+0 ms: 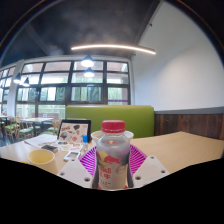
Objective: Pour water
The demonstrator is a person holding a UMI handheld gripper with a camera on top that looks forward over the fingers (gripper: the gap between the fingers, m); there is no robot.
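There was a single view, so nothing was shared with another. The camera rode on the claw [112,165] and looked forward along its two fingers, which rose from the bottom centre of the frame. It sat low, close above the tabletop [175,148], facing level across it toward a green bench back [125,118] at mid-frame and windows [60,85] on the left. The bottle [113,155] stood very near the lens at lower centre. The wide angle bowed the ceiling across the top.
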